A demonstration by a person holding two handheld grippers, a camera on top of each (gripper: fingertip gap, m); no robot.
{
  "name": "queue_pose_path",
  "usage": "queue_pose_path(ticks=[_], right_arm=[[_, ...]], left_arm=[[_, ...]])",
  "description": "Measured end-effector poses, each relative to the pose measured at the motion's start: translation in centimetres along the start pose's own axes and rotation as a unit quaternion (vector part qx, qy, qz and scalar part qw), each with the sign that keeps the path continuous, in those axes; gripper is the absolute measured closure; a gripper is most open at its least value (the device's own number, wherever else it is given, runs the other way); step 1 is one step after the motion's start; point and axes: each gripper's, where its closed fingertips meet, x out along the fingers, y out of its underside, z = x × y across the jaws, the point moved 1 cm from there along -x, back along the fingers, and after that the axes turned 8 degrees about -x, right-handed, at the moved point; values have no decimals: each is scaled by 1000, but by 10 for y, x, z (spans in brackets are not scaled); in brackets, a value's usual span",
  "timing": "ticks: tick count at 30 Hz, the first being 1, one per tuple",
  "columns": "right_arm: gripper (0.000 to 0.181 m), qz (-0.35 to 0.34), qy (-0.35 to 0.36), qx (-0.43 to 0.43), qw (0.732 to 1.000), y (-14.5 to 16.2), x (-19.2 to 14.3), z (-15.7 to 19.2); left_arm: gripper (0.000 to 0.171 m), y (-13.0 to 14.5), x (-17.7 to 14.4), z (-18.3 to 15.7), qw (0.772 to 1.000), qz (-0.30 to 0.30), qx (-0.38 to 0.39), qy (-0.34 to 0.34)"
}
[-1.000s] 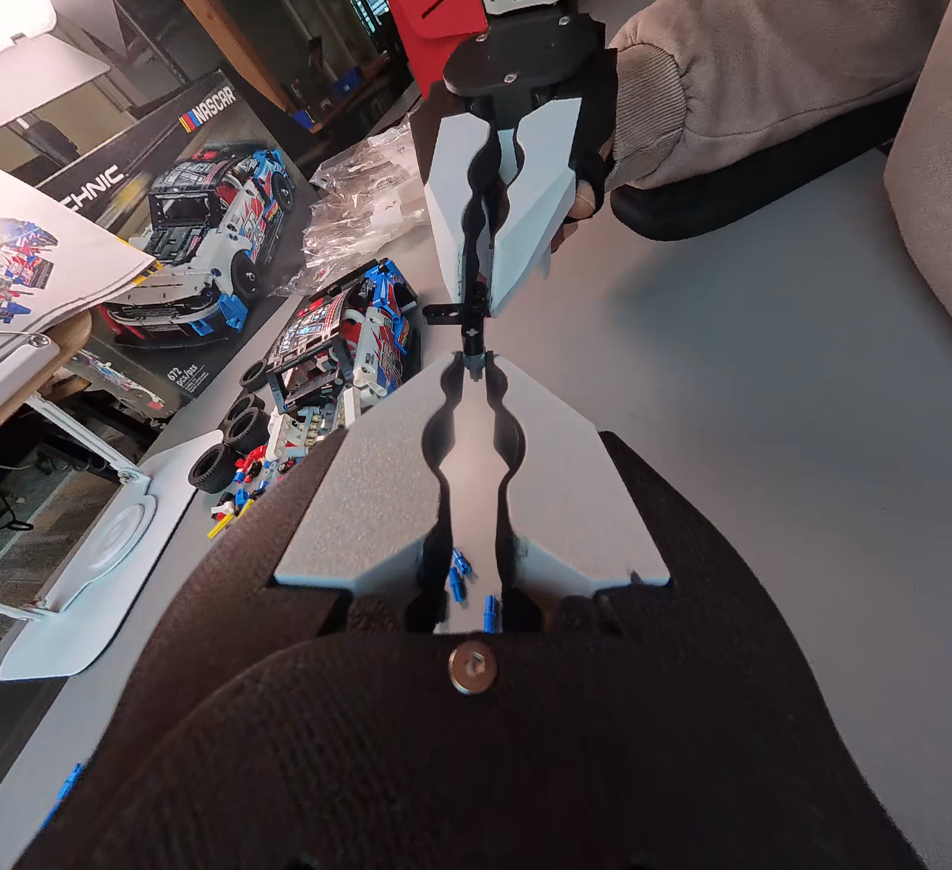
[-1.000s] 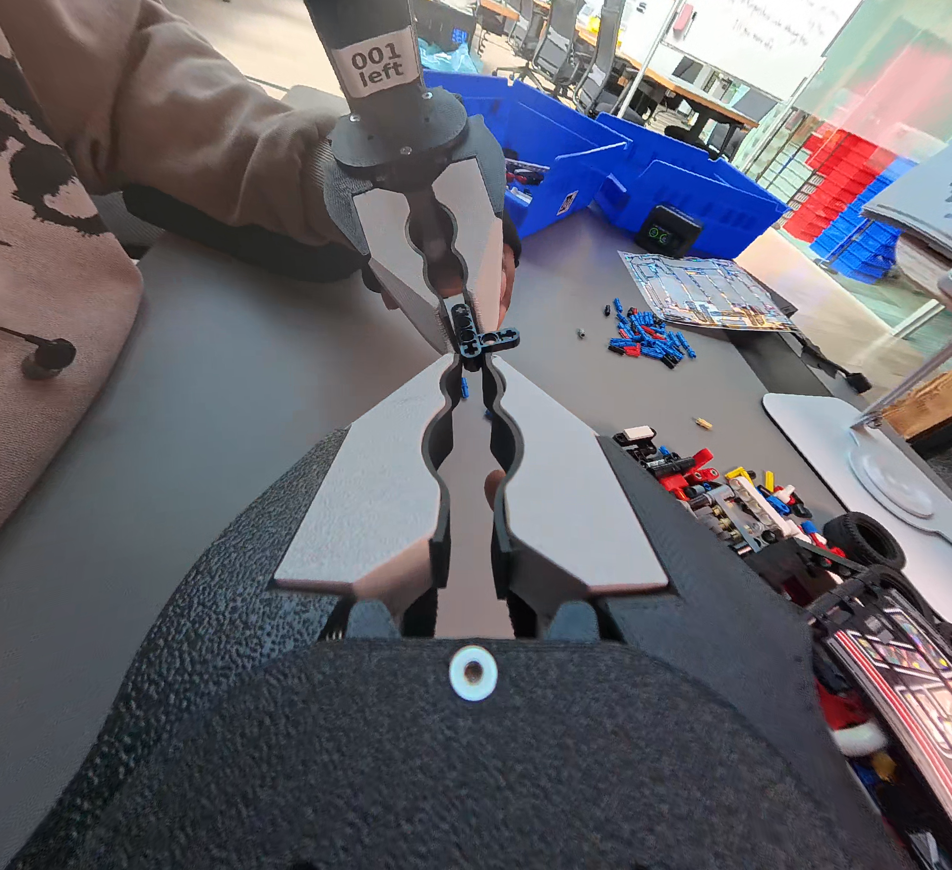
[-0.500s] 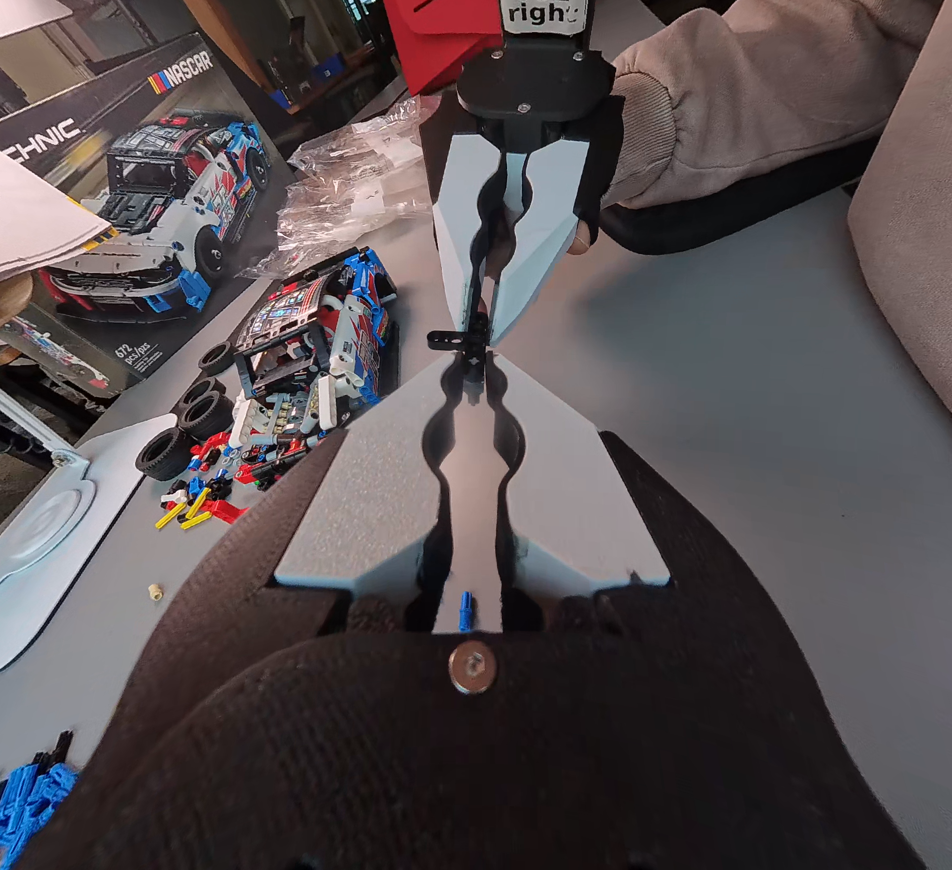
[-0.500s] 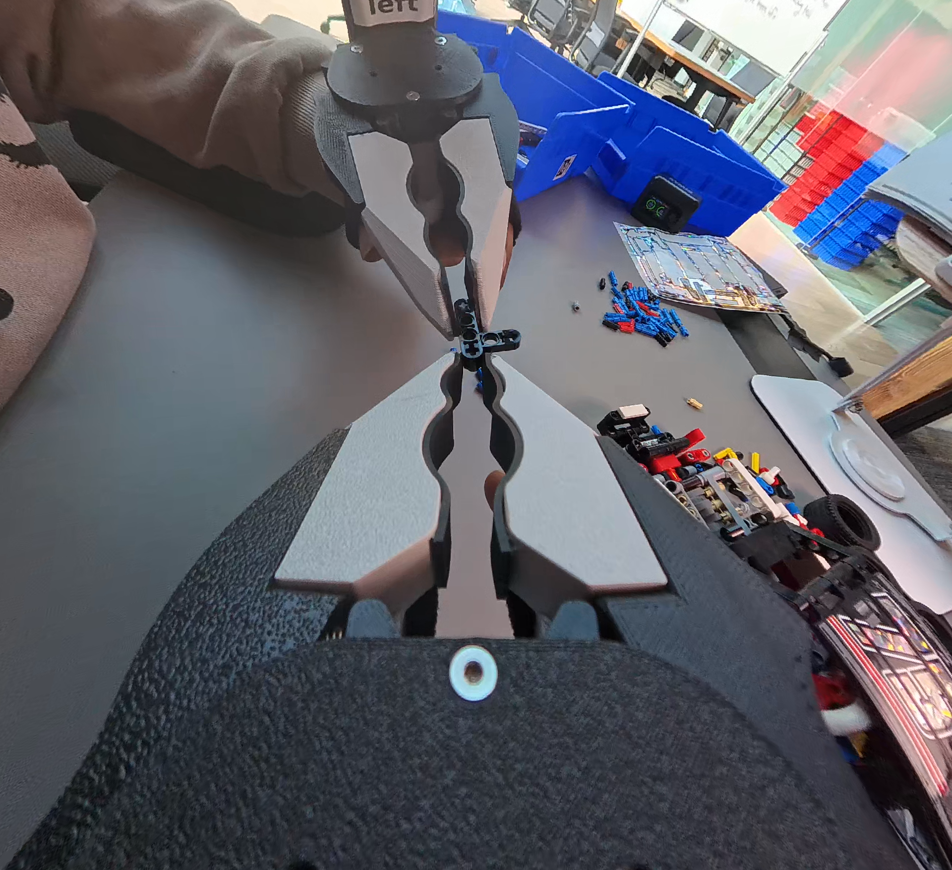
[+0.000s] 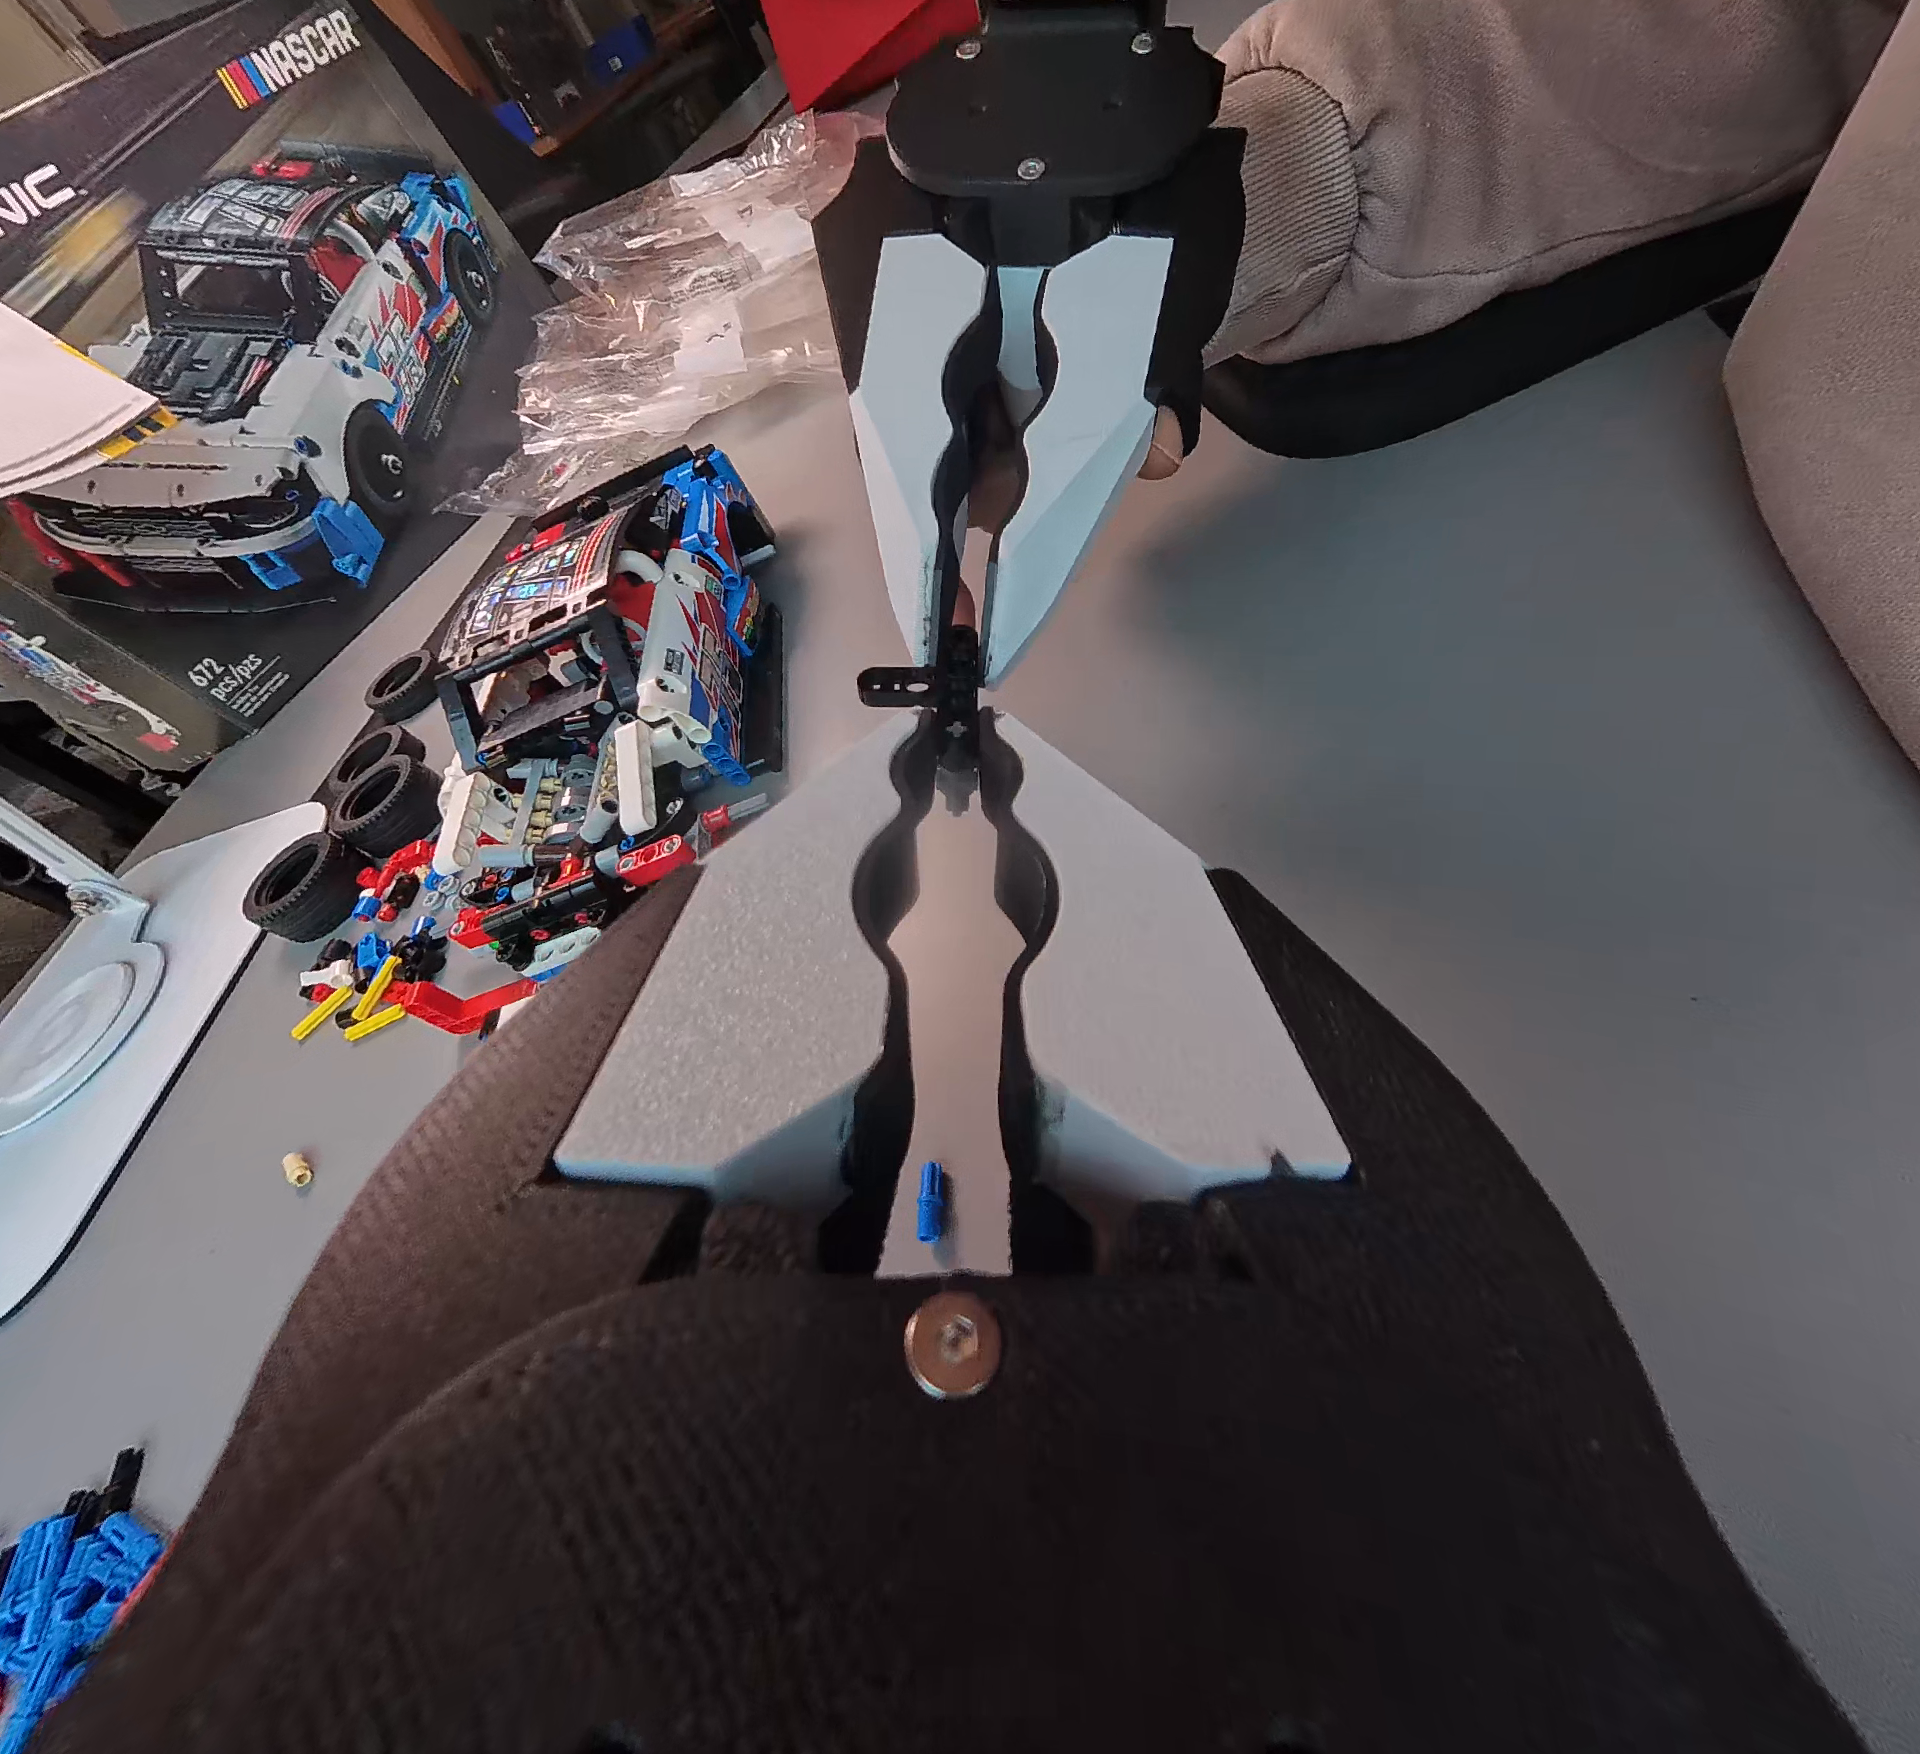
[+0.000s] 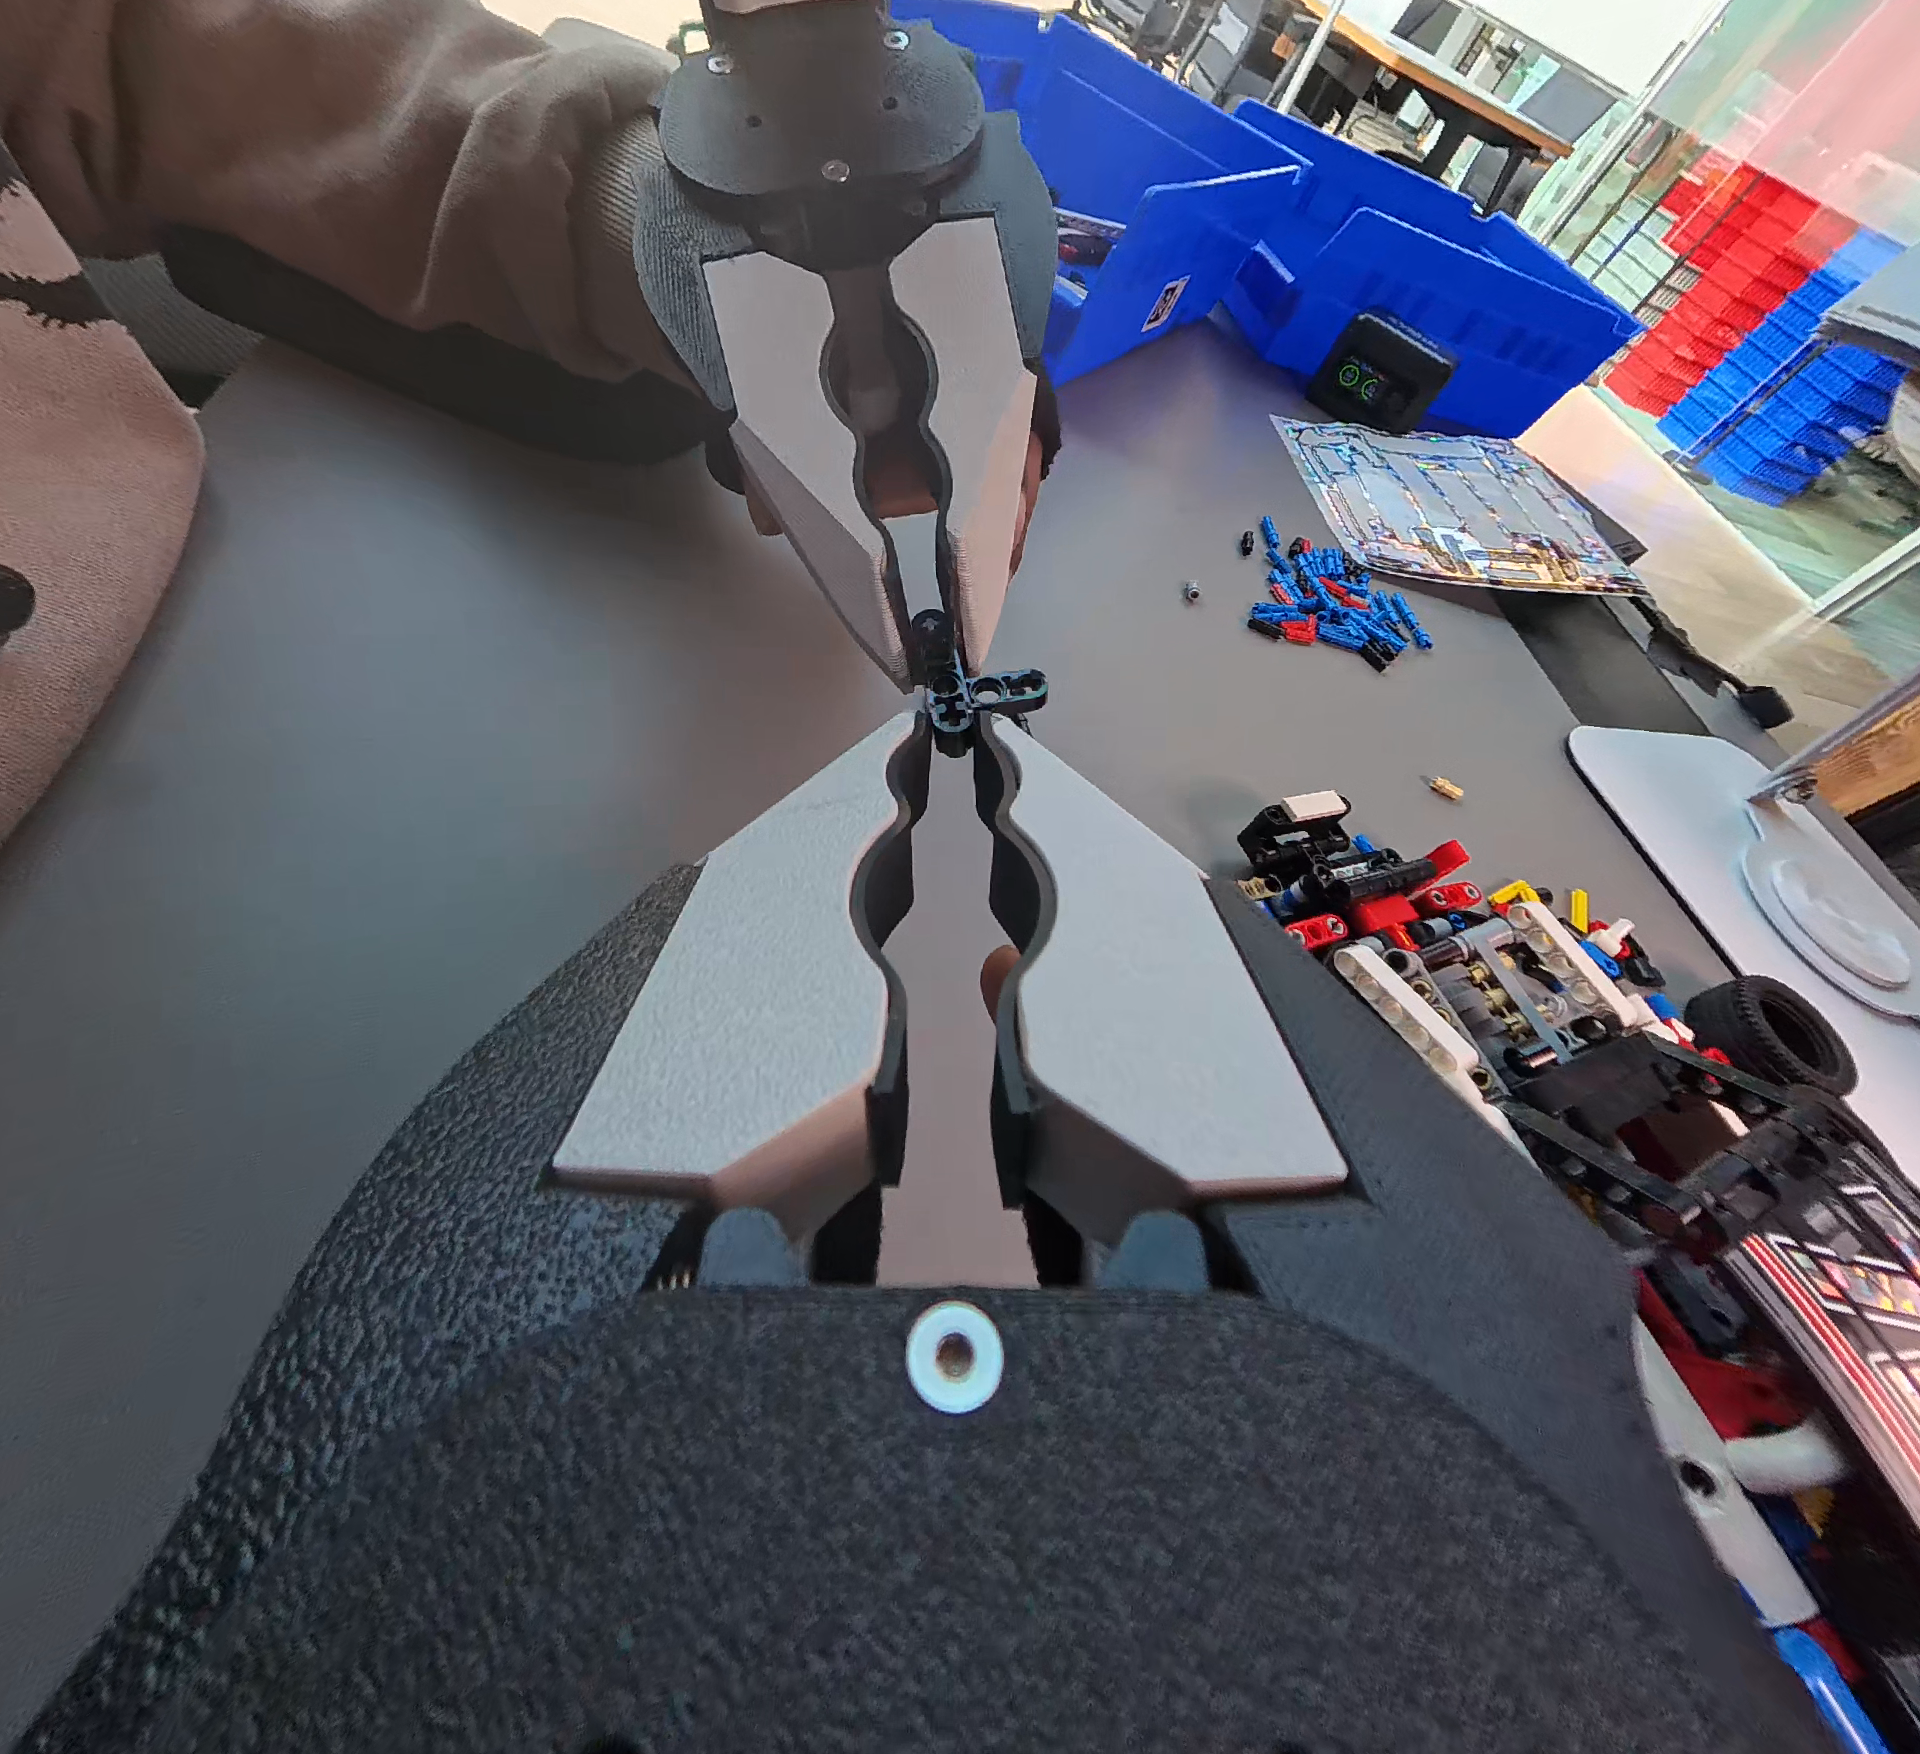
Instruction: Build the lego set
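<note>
A small black Lego piece [image 5: 958, 686] with a short side arm is held above the grey table [image 5: 1455, 769], between the two grippers, which meet tip to tip. My left gripper [image 5: 956, 743] is shut on its near end. My right gripper [image 5: 961, 650] faces it and is shut on the other end. In the right wrist view the black piece [image 6: 987, 689] has its arm pointing right, with my right gripper [image 6: 953, 736] below it and the left gripper [image 6: 932, 650] above it. A person's sleeved, gloved hand holds each gripper.
A partly built racing car [image 5: 613, 665] lies to the left with several black tyres [image 5: 353, 811], loose coloured parts [image 5: 416, 966], plastic bags [image 5: 675, 302] and the set's box [image 5: 208, 354]. A blue pin [image 5: 930, 1200] lies under my left gripper. Blue pins [image 6: 1330, 603], a sticker sheet [image 6: 1444, 509] and blue bins [image 6: 1351, 250] lie farther off. My left and right fingertips are right by each other. The blue pin [image 5: 930, 1200] is about equally far from each gripper, around 11 cm.
The two grippers have closed the gap between their tips, and the part in my left gripper now meets the black piece. Both have shifted a little over the table.
</note>
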Motion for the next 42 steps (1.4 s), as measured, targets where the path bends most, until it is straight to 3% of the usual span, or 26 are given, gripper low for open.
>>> queue_pose_path(ticks=[7,17,23,29,42], right_arm=[[176,25,-8,-16,1000,10,2,3],[176,120,-33,-44,991,44,12,15],[176,171,-32,-55,983,60,10,14],[176,193,-45,-50,979,68,8,16],[172,222,-57,-31,973,76,3,16]], left_arm=[[165,10,4,-2,999,30,-28,11],[163,48,13,-5,989,144,-27,7],[154,46,-22,35,985,154,-71,-40],[155,75,-54,50,970,203,-126,-40],[156,101,-38,52,959,246,-125,-63]])
